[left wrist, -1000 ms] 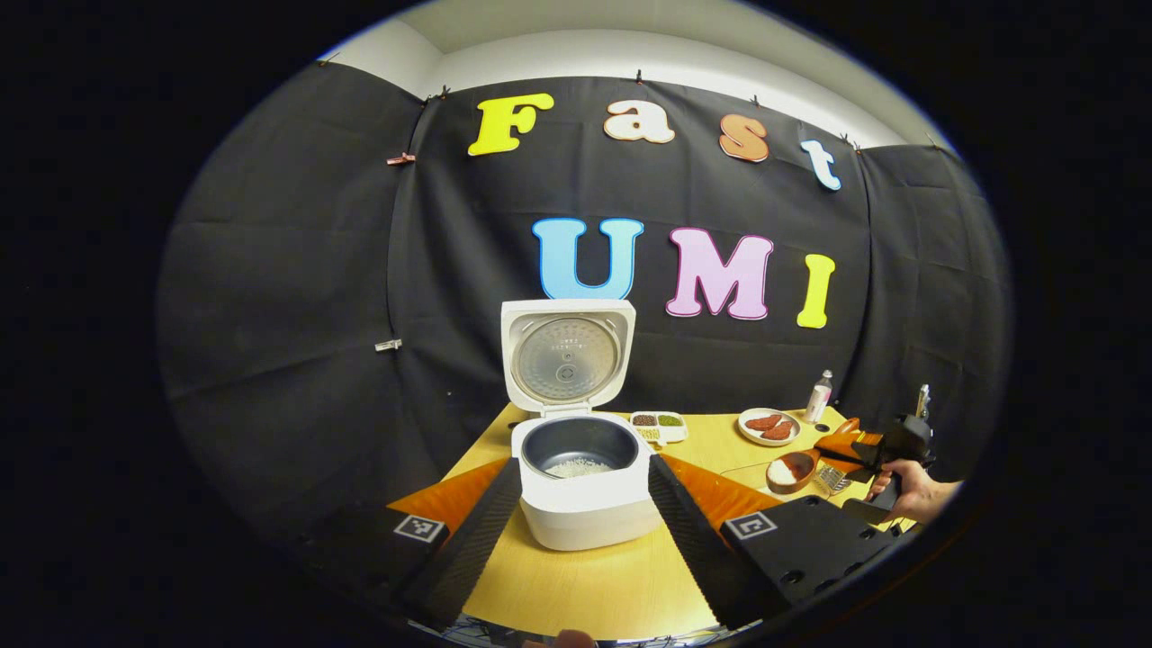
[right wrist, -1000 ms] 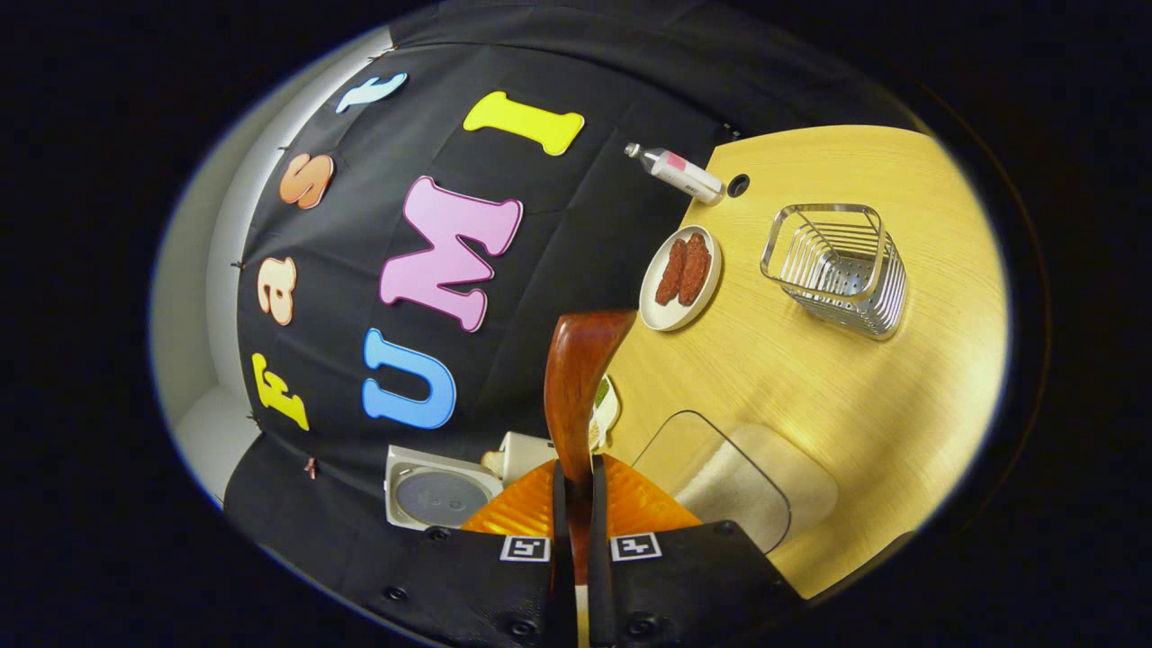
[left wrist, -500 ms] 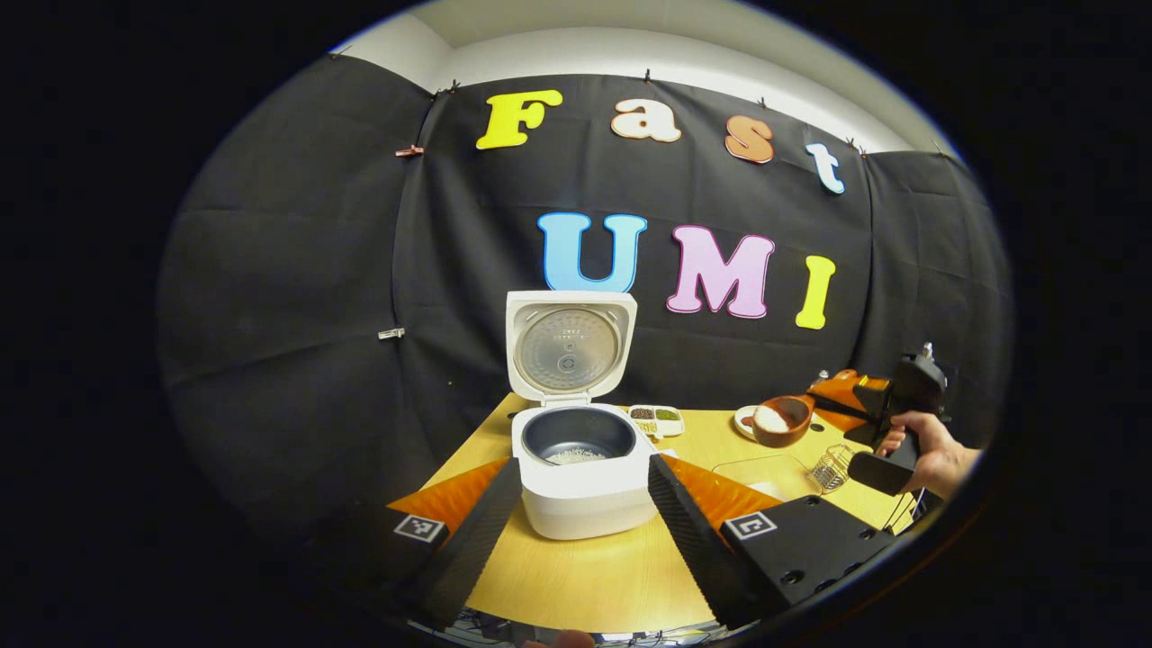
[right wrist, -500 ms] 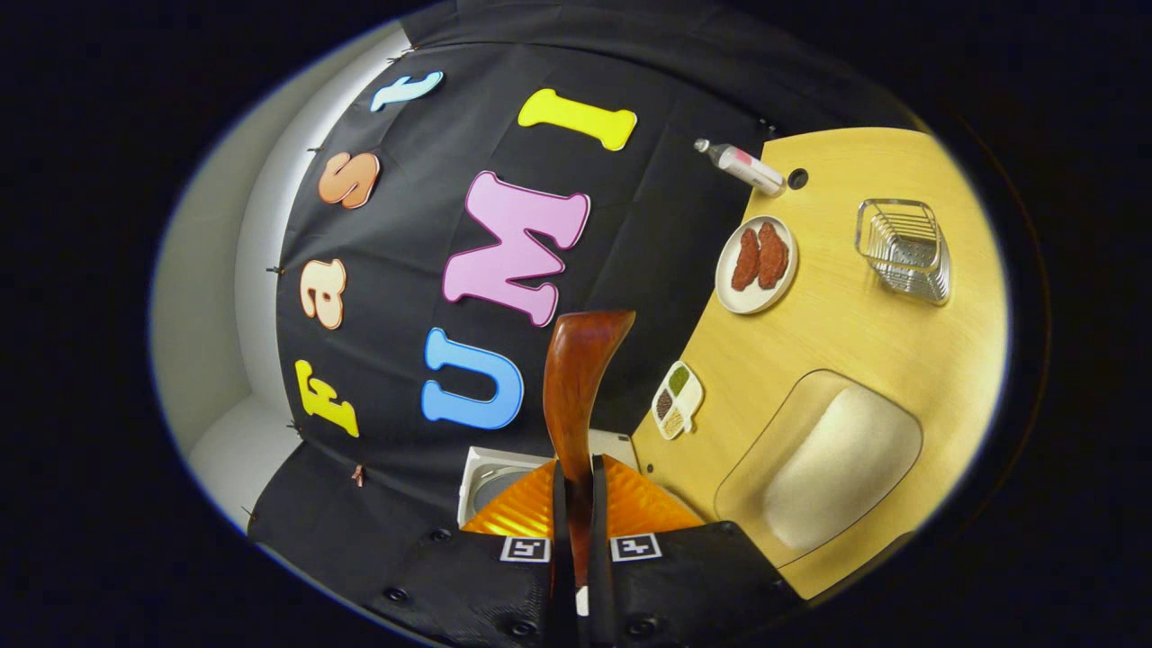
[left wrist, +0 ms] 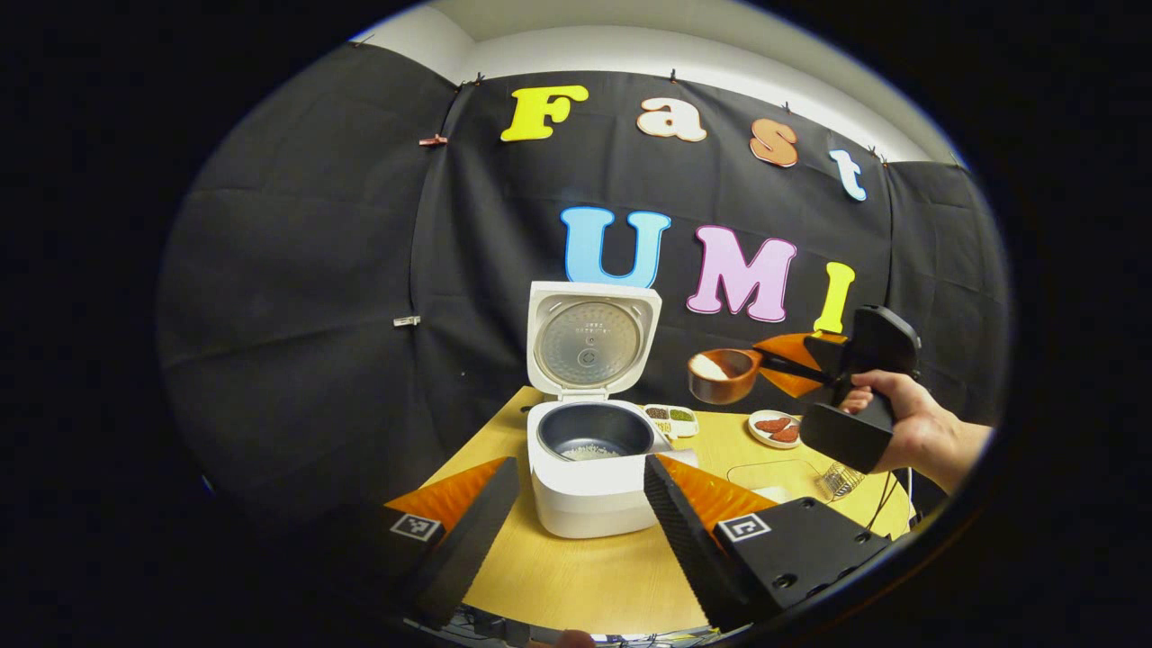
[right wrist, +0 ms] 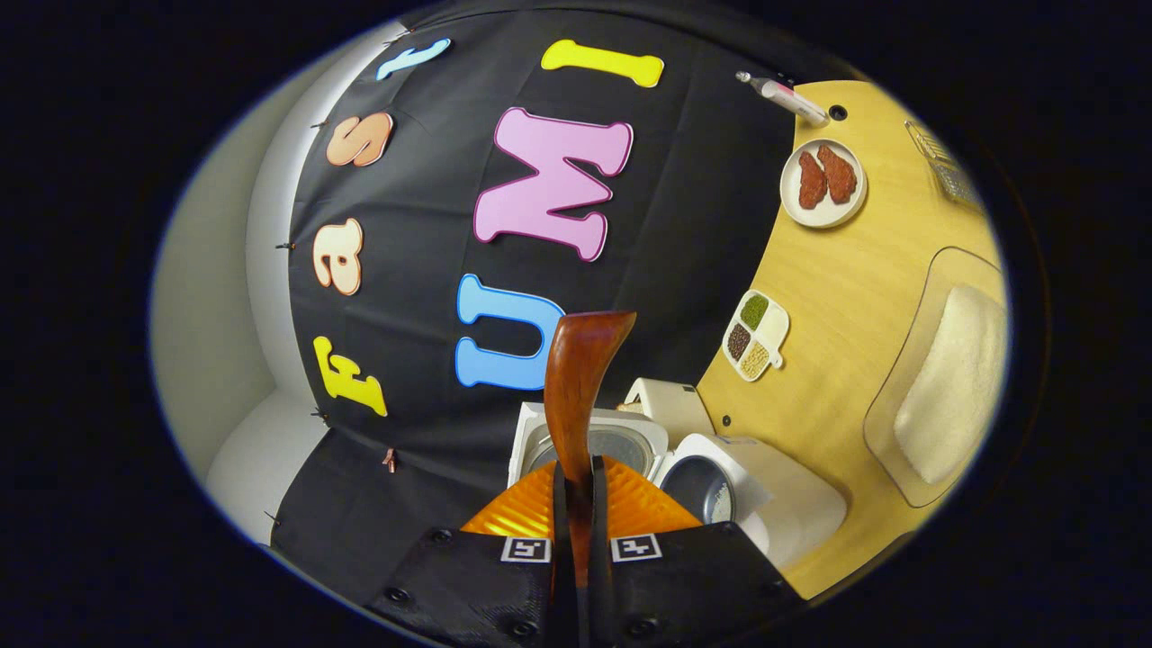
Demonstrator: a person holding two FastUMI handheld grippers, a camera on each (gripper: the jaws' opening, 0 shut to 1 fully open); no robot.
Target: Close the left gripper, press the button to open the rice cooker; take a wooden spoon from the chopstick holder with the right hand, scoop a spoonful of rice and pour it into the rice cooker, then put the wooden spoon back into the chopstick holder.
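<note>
The white rice cooker (left wrist: 585, 490) stands open on the wooden table, lid (left wrist: 592, 337) upright, a little rice in its dark pot (left wrist: 594, 434). My left gripper (left wrist: 576, 531) is open in front of it, one finger on each side, holding nothing. To the right and above the cooker, a hand (left wrist: 904, 427) holds my right gripper (left wrist: 790, 364), shut on the wooden spoon (left wrist: 724, 373), whose bowl carries white rice. In the right gripper view the spoon handle (right wrist: 576, 387) runs up between the shut fingers of my right gripper (right wrist: 576, 470), with the cooker (right wrist: 747, 495) below right.
A glass dish of rice (right wrist: 945, 378) lies right of the cooker. A small divided dish of grains (right wrist: 756, 322), a plate of reddish pieces (right wrist: 823, 180), a bottle (right wrist: 783, 88) and the wire chopstick holder (left wrist: 841, 479) stand farther along the table (right wrist: 837, 297).
My right gripper rose from the rice dish and moved left toward the cooker with the loaded spoon. The left gripper stayed open and shifted only slightly.
</note>
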